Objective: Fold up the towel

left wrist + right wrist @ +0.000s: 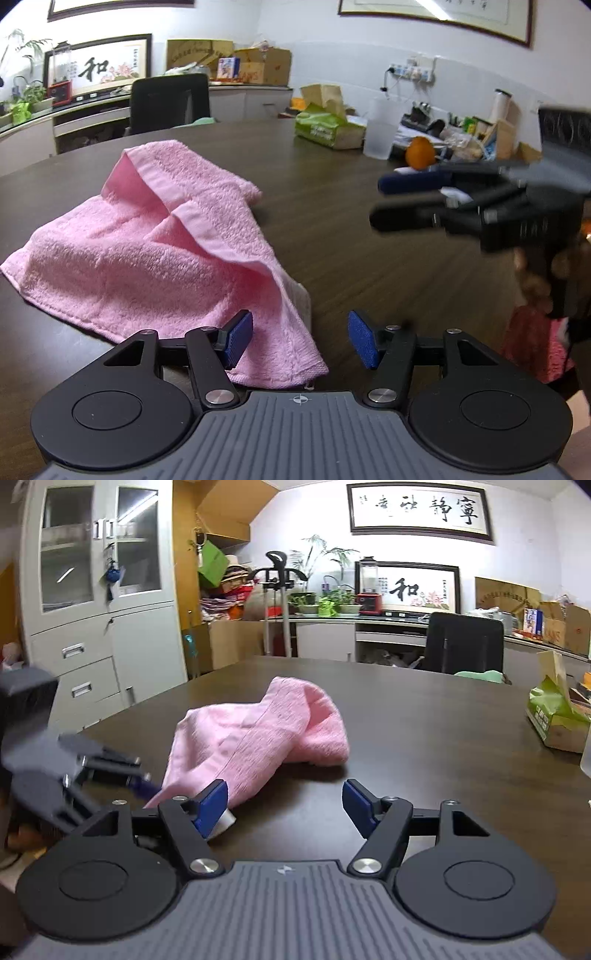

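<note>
Pink towel rumpled mid-desk, left gripper spread astride its near corner, right gripper spread empty; next, pinching that corner.

One pink towel lies on one dark counter. There are two claws: the left claw and the right claw. Also one tissue pack, one orange, one black chair.
</note>
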The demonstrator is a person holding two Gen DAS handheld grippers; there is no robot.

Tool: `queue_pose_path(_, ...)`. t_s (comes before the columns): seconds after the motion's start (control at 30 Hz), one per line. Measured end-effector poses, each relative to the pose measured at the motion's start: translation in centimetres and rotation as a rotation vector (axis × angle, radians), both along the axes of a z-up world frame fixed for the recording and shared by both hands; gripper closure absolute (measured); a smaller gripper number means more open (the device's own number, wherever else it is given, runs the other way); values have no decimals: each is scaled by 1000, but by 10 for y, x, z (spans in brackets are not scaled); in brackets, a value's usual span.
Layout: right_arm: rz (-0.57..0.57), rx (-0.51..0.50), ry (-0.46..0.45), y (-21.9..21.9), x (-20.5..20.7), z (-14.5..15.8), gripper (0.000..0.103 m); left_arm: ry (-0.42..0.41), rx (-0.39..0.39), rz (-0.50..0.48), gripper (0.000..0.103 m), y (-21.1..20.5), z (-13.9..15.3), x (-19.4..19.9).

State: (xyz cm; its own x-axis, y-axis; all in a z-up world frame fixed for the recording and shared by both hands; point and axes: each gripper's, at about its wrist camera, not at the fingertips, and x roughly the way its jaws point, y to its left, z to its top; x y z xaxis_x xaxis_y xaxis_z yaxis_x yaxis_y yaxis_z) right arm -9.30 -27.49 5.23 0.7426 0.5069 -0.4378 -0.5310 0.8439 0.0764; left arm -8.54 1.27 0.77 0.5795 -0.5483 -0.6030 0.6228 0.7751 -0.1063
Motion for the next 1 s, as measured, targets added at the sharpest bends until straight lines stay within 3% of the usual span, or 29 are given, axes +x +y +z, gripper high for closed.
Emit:
queue_pose_path(0.03, -10, -3, -1, 4, 4, 3, 26, -8, 5, 11, 74, -1, -1, 0)
queue_pose_path(0.07, -21, -4, -1, 8, 10, 6, 25, -12, 8, 28, 81, -1, -1, 0)
queue_pose_path(0.13, -42, 0, -4, 16, 20, 13, 19, -18, 6, 50, 89, 2, -2, 1)
queue_pose_path(0.23, -53, 4, -15, 27, 34, 23, 18, -44, 13, 68, 96, 6, -2, -5)
queue_pose_path(0.43, 17, -11, 0, 66, 78, 53, 14, -117, 76, 37, 99, -1, -1, -22)
queue_pose_path(0.53, 21, -115, 39, 112, 113, 68, 14, -174, 138, 19, 99, -11, -4, -33)
queue_pose_path(0.67, 29, -253, 86, 165, 146, 65, 16, -176, 133, 10, 99, -12, -5, -34)
queue_pose_path(0.7, 37, -283, 104, 178, 153, 60, 19, -174, 129, 9, 99, -11, -5, -34)
queue_pose_path(0.8, 31, -417, 151, 215, 173, 38, 42, -156, 101, 12, 99, -5, -3, -30)
queue_pose_path(0.87, -38, -563, 154, 235, 187, 17, 47, -145, 85, 13, 98, -2, -2, -28)
queue_pose_path(0.9, -68, -615, 153, 240, 192, 10, 59, -140, 79, 13, 98, 0, -2, -27)
queue_pose_path(1.0, -127, -647, 147, 235, 195, 3, 68, -124, 60, 18, 98, 4, 0, -26)
